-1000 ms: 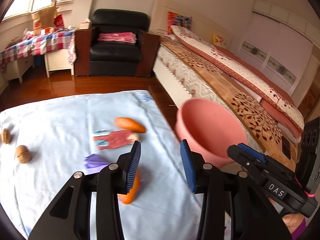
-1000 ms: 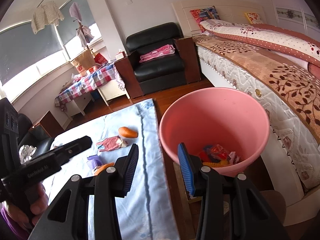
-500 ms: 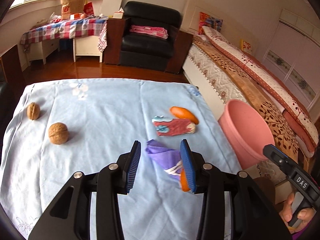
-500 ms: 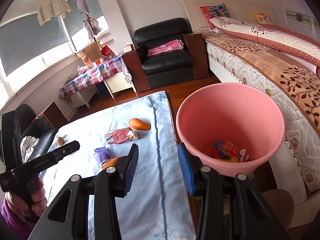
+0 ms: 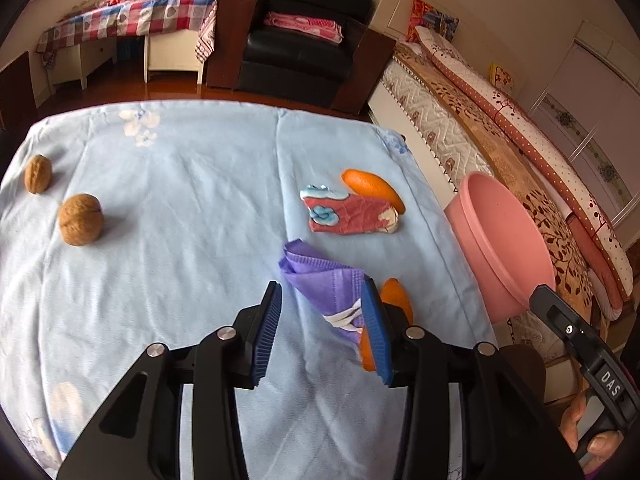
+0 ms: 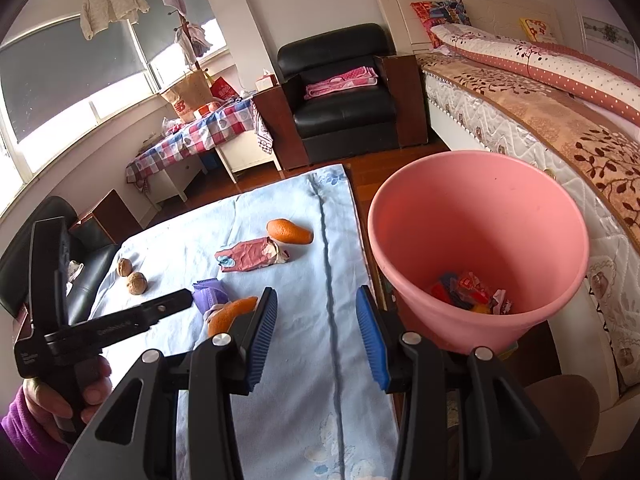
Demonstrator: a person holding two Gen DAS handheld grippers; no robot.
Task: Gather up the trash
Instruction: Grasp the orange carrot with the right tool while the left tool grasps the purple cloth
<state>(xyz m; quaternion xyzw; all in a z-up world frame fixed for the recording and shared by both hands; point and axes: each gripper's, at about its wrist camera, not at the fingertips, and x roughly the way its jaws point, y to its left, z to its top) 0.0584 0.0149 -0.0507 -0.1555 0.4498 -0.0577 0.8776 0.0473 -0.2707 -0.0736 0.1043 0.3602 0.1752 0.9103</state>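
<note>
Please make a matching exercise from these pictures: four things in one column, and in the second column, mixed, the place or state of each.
Things:
1. purple mask
2. two walnuts
3. pink bin
4. red wrapper

Places or states:
A. beside the table, with colourful trash at the bottom
B. crumpled, just ahead of the open left claw
C. lying against an orange peel
D. at the left edge of the blue cloth

Pairs: 1-B, 2-D, 3-A, 4-C

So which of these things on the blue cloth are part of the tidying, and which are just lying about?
Part of the job:
- purple mask
- two orange peels
- crumpled red wrapper
- pink bin, already holding scraps

Possibly also trash, hard to say:
- two walnuts

Just lying about:
- black armchair
- bed
- checked side table
</note>
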